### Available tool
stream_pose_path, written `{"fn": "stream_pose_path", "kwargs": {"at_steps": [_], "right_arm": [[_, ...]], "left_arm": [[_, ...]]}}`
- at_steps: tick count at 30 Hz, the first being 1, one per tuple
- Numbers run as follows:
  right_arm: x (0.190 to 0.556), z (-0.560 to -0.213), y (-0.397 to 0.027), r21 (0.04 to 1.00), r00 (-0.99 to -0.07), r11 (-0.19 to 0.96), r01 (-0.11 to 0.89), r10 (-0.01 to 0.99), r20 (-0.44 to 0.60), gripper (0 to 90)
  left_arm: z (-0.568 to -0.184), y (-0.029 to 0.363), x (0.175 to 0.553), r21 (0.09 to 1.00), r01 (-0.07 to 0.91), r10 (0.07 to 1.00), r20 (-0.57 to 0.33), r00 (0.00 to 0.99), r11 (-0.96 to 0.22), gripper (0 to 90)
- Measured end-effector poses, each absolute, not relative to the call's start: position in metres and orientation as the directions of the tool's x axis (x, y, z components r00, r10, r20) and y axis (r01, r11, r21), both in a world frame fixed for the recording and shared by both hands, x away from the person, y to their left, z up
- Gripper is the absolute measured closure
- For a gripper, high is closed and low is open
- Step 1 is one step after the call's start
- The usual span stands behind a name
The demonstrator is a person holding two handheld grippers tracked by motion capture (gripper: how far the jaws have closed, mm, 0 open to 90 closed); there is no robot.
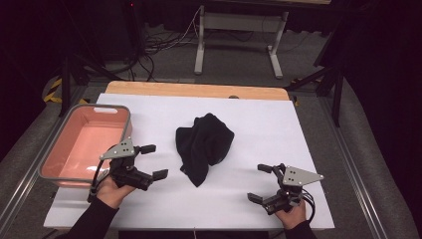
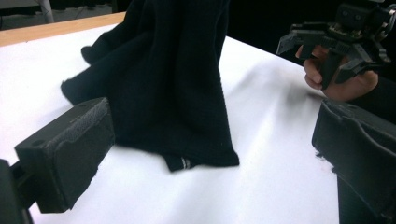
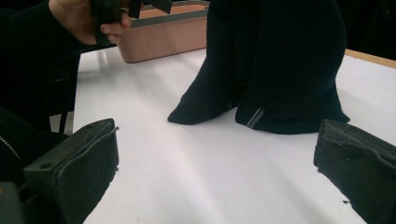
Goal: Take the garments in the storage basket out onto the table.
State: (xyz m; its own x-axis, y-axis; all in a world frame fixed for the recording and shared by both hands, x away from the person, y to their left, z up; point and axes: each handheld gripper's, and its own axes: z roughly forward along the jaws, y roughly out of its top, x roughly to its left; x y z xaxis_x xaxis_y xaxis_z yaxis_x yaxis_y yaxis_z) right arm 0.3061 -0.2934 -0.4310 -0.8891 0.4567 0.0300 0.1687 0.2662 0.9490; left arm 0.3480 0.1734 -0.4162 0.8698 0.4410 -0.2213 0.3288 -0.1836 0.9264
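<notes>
A crumpled black knitted garment [image 1: 204, 146] lies in a heap at the middle of the white table cover [image 1: 259, 124]. My left gripper [image 1: 154, 162] hovers just left of it, jaws wide open and empty, pointing right. In the left gripper view the garment [image 2: 163, 84] rises ahead between the two pads. My right gripper [image 1: 260, 183] is held near the front right, open and empty, pointing left toward the cloth. Its own view shows the garment [image 3: 275, 60] ahead with a striped hem touching the table.
A pink bin [image 1: 87, 142] with a grey rim stands empty at the table's left edge, close behind my left hand; it appears as the pink bin [image 3: 163, 35] in the right gripper view. Bare white surface lies on the right. Cables and a stand sit on the floor beyond.
</notes>
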Motion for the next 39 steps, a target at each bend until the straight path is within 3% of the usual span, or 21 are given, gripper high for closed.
{"fn": "stream_pose_path", "kwargs": {"at_steps": [21, 26, 39], "right_arm": [[0.306, -0.431, -0.294, 0.948, -0.89, 0.27, 0.168, 0.455, 0.028, 0.7], [0.306, -0.432, -0.294, 0.947, -0.89, 0.273, 0.169, 0.455, 0.028, 0.7], [0.31, -0.434, -0.295, 0.944, -0.887, 0.282, 0.174, 0.462, 0.025, 0.6]], "left_arm": [[-0.466, 0.185, 0.34, 0.913, 0.366, 0.476, -0.245, 0.845, -0.181, 0.2], [-0.471, 0.188, 0.339, 0.92, 0.344, 0.525, -0.201, 0.827, -0.19, 0.2], [-0.473, 0.19, 0.342, 0.919, 0.355, 0.511, -0.225, 0.83, -0.173, 0.1]]}}
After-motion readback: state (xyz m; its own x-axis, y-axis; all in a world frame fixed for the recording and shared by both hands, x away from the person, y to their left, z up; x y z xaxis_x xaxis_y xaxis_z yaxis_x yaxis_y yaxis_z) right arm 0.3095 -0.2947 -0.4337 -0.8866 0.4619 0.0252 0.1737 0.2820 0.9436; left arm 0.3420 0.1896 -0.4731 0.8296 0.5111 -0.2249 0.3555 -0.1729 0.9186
